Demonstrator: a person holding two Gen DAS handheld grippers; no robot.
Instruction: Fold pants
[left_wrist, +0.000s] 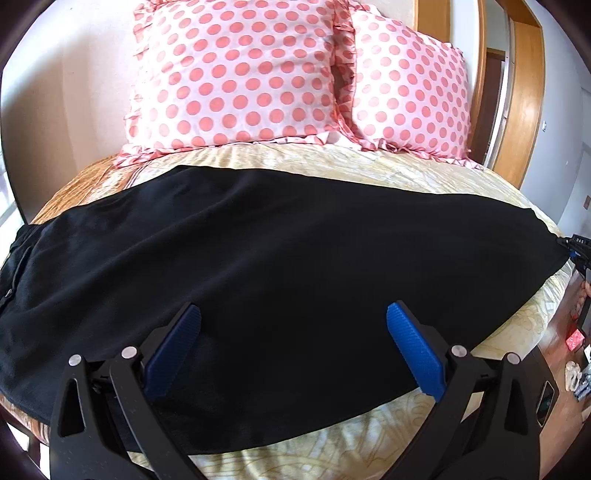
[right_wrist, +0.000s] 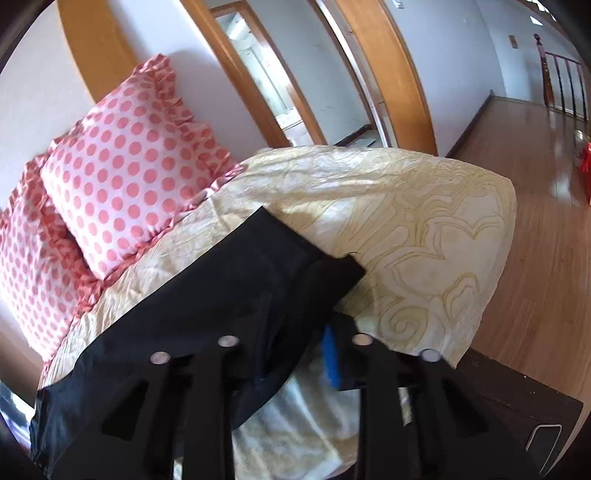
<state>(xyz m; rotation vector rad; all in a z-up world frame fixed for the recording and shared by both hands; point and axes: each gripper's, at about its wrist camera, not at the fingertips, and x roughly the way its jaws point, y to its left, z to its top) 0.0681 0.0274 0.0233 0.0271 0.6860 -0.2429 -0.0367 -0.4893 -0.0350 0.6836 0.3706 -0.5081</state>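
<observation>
Gripping the pants (right_wrist: 207, 302) hem at their 3 o'clock end, your right tool (right_wrist: 295, 350) is clamped on fabric, while your left tool (left_wrist: 293, 332) hovers apart over the middle; they lie 9-to-3 across the bed (left_wrist: 424, 162).

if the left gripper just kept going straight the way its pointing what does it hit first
Most likely the black pants. The left gripper is open and angled down over them, and the dark cloth fills the space between and beyond its fingers. The polka-dot pillows lie farther back; depth is hard to judge.
</observation>
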